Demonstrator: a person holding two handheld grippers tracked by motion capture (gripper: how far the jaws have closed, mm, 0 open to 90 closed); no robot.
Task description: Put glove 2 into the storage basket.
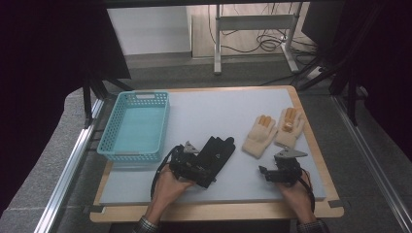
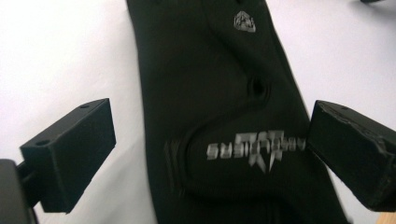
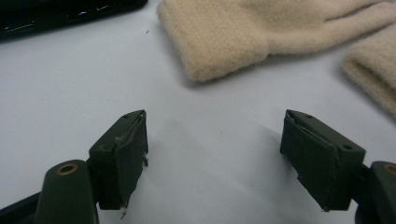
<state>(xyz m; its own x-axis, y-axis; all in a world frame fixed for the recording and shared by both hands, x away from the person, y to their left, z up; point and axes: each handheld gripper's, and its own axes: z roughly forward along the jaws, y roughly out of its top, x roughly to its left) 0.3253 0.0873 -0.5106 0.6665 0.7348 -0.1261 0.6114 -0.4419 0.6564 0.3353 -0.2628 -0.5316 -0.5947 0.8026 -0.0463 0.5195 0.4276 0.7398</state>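
The left claw (image 2: 210, 154) stands spread over the cuff end of a black glove (image 2: 210, 93), its pads on either side of the printed logo and clear of the fabric, likely lined up to close on it. That glove lies flat at lower centre of the table (image 1: 204, 109). The right claw (image 3: 212, 154), also spread and empty, rests low before two cream knit gloves (image 1: 272, 131) at the right. A turquoise basket (image 1: 109, 145) waits empty at the left, and nothing blocks the way to it.

A: What do the left tongs (image 2: 205, 154) look like?
B: Black blocky jaws with small screw holes; a grey three-cornered plate on top.
A: Sleeves?
B: Plaid cuffs at six o'clock; black cable loops by the right tongs (image 3: 215, 158).
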